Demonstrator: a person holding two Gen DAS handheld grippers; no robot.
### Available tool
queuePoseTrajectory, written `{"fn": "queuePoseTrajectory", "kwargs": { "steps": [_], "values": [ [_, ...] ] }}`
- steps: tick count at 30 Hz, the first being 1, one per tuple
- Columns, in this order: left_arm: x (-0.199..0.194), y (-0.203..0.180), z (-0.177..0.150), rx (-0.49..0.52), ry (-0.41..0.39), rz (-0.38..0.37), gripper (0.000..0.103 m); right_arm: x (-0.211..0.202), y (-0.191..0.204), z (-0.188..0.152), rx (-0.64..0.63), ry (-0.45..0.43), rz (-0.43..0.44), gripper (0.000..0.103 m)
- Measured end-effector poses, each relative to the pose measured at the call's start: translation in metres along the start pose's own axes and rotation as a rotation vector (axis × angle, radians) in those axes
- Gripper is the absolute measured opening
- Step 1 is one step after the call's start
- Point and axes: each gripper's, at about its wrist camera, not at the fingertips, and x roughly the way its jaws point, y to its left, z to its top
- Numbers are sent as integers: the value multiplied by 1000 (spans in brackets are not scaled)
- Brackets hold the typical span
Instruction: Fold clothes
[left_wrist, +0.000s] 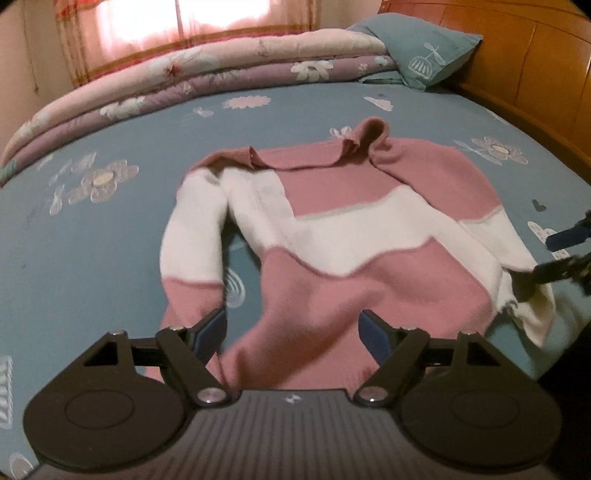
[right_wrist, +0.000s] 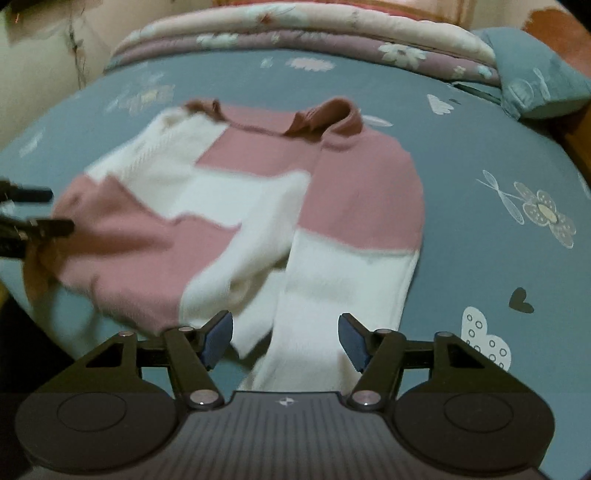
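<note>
The near hem of the pink-and-white sweater (left_wrist: 332, 236) is hidden in the left wrist view behind the body of the left gripper (left_wrist: 293, 334), so its lower edge cannot be made out. In the right wrist view the end of the white sleeve (right_wrist: 332, 295) likewise disappears behind the right gripper (right_wrist: 286, 338). There the whole sweater is smeared by motion blur, its knit and colour borders soft. The other gripper is cut off by the frame edge in each view, only its finger ends showing. The teal pillow (left_wrist: 417, 48) is partly cut off in the right wrist view, and the curtain (left_wrist: 177, 33) is washed out by light
</note>
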Motion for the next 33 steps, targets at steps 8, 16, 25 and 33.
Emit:
{"fn": "queuePoseTrajectory", "kwargs": {
  "steps": [8,16,25,33],
  "values": [
    [-12,-8,-16,-36,-4,-3,79,22,3,-9,-55,62,-89,34],
    [-13,-11,-19,-40,6,0,80,7,-38,4,38,-34,-208,15],
    [-5,-12,-20,-66,28,-25,80,3,-100,20,168,-81,-322,15],
    [-2,-9,-19,-83,43,-9,80,11,-144,35,235,-125,-435,15]
  ]
}}
